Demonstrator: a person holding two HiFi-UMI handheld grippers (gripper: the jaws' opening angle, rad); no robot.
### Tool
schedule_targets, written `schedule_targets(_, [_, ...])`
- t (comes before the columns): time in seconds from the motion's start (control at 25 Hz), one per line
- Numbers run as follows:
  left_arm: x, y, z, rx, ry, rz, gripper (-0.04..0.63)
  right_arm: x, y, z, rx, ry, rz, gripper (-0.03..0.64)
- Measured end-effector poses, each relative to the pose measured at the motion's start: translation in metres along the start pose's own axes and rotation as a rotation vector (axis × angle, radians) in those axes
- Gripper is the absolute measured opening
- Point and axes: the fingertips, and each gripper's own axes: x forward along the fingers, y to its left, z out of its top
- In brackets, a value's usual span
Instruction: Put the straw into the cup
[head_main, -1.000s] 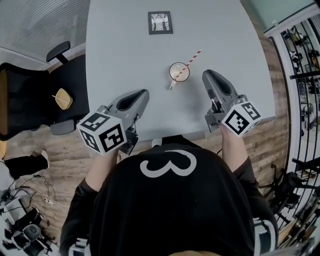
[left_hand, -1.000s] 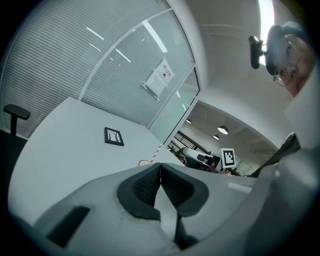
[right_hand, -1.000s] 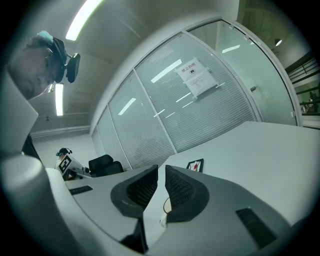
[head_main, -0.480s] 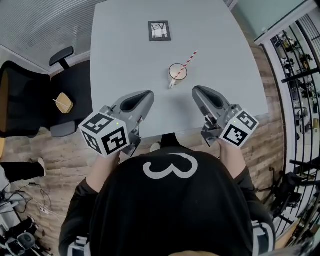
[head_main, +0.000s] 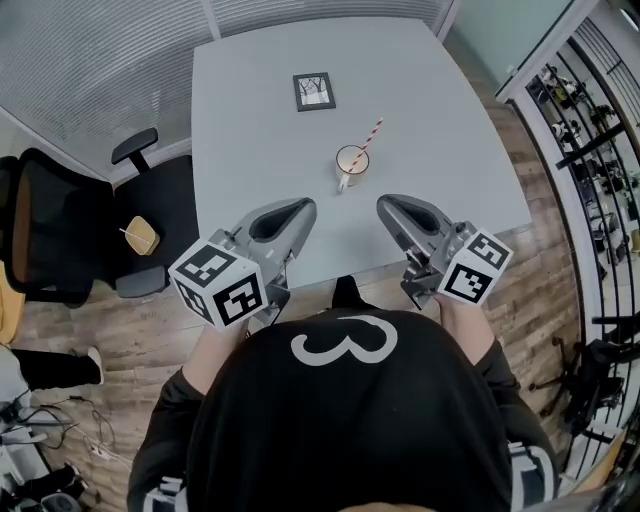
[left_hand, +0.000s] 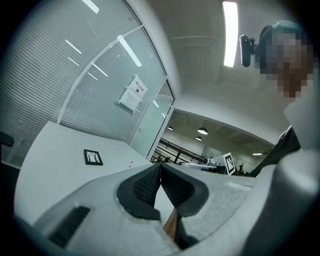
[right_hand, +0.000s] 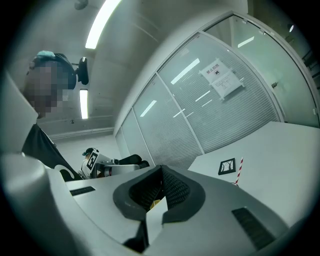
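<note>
Cup (head_main: 351, 160) stands near the ctr of the grey worktop (head_main: 250, 150), w/ the red-and-white straw (head_main: 371, 133) already in it. The straw's top end leans away from the person & to the right. Farther back lies a small black-framed card (head_main: 314, 91), flat, well apart from the cup.

Left gripper (head_main: 303, 207) & right gripper (head_main: 384, 203) hover over the near part of the worktop. They sit either side of the cup, nearer the person, & neither touches it. Left gripper view: jaws closed, pad tips meeting, nothing btw them (only a thin wedge of gap lower down). Right gripper view: same, jaws together at the tips, nothing gripped. Each gripper's marker cube sits at its rear end, by the person's hands.

Off the worktop on the left is a black chair (head_main: 45, 235) on wood floor. Near it a small tan object (head_main: 143, 237) rests on a dark surface (can't tell what it is). On the right are dark racks (head_main: 590, 170) w/ gear, too small to make out.
</note>
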Motion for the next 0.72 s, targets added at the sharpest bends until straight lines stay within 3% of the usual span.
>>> schedule_targets(0.2, [-0.005, -0.017, 0.005, 0.049, -0.008, -0.035, 0.015, -0.006, 0.013, 0.001, -0.015, -0.006, -0.010, 0.014])
schedule_targets(0.72, [-0.002, -0.030, 0.003, 0.062, -0.004, -0.067, 0.016, -0.020, 0.017, 0.003, -0.026, -0.013, -0.039, 0.014])
